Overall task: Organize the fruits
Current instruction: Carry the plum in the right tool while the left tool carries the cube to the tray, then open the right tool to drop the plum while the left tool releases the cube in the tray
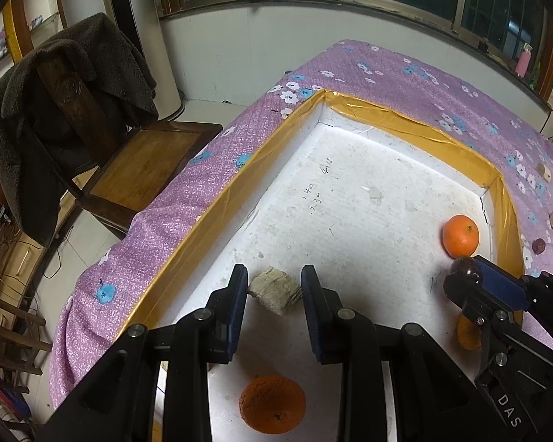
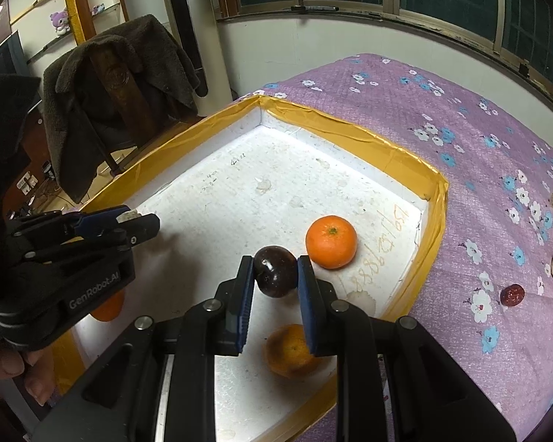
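**Inspector:** Start with the largest item and work down.

**Operator:** The white foam tray [image 2: 239,191] with the yellow taped rim sits on the worktop [image 2: 479,169] under a purple flowered cloth. I judge it light and easily dented, so nothing should be dropped in hard. Three oranges lie in it. The bright orange [image 2: 331,241] rests near the right wall, firm, round and likely to roll; take it across its widest part. A duller orange [image 2: 291,350] sits below my right claw [image 2: 275,274]. A third orange [image 1: 272,409] lies under my left claw [image 1: 274,287].

**Inspector:** And the claws?

**Operator:** The right one is closed on a dark plum [image 2: 275,276], pads on its two sides, just beside the bright orange and over the tray floor. Its skin is glossy, so I judge it slippery and bruisable; it wants a light squeeze. The left one pinches a pale rough chunk [image 1: 274,294] near the tray's left wall; it looks dry and crumbly.

**Inspector:** What can't you confirm?

**Operator:** What the chunk is. I cannot tell whether either held piece touches the floor. The left claw covers most of the third orange in the right view. Small pale and dark pieces [image 2: 512,294] on the cloth at the right edge are too small to identify.
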Demonstrator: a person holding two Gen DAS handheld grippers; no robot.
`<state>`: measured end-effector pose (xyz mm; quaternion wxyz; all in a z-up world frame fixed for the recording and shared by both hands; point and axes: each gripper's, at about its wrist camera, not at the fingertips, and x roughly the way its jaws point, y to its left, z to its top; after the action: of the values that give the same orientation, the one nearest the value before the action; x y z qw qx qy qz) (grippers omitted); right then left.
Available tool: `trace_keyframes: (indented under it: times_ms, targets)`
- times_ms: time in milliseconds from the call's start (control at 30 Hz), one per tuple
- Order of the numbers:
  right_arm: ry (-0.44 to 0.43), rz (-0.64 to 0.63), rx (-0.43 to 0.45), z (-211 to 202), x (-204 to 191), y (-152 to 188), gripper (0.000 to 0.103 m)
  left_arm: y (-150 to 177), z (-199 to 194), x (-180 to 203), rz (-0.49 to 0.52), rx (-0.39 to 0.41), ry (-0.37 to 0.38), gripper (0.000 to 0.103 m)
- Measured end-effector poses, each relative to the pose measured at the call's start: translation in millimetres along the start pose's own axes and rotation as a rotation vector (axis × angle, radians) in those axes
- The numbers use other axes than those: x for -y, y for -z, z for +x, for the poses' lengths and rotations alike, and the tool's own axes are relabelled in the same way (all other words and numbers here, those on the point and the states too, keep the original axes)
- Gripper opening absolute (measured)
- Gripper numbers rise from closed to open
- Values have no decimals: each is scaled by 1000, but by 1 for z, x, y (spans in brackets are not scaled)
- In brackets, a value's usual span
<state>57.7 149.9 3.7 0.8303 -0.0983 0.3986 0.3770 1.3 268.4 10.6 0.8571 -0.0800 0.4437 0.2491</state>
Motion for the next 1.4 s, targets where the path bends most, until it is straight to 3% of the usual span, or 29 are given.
trace_keyframes:
  times_ms: [367, 433, 500, 533, 567, 667, 767, 900, 1033, 1267, 1400]
  targets:
    - [1, -1, -17, 3, 1, 1, 26, 0, 7, -4, -18, -48, 10, 32]
    - [1, 0, -24, 5, 1, 1, 26, 1, 6, -7, -29, -48, 9, 45]
    - [3, 2, -25, 4, 1, 2, 26, 2, 2, -12, -63, -45, 21, 76]
    - [6, 3, -27, 4, 1, 2, 27, 2, -1, -16, -82, -37, 29, 79]
    - [9, 4, -34, 3, 1, 2, 30, 2, -3, -18, -95, -30, 31, 80]
    - [6, 11, -20, -7, 4, 4, 58, 1, -14, -20, -125, -10, 32, 80]
    - [18, 27, 21, -27, 12, 8, 62, 0, -25, -13, -134, 16, 48, 81]
    - [38, 80, 90, -65, 39, 20, 69, 1, -45, 22, -66, 72, 90, 81]
    - [131, 172, 144, -99, 91, 47, 77, 6, -61, 73, 49, 123, 143, 81]
    - [309, 446, 90, -114, 220, 103, 76, 21, -57, 176, 252, 121, 250, 81]
    - [326, 532, 60, -103, 262, 107, 63, 25, -39, 216, 311, 85, 266, 81]
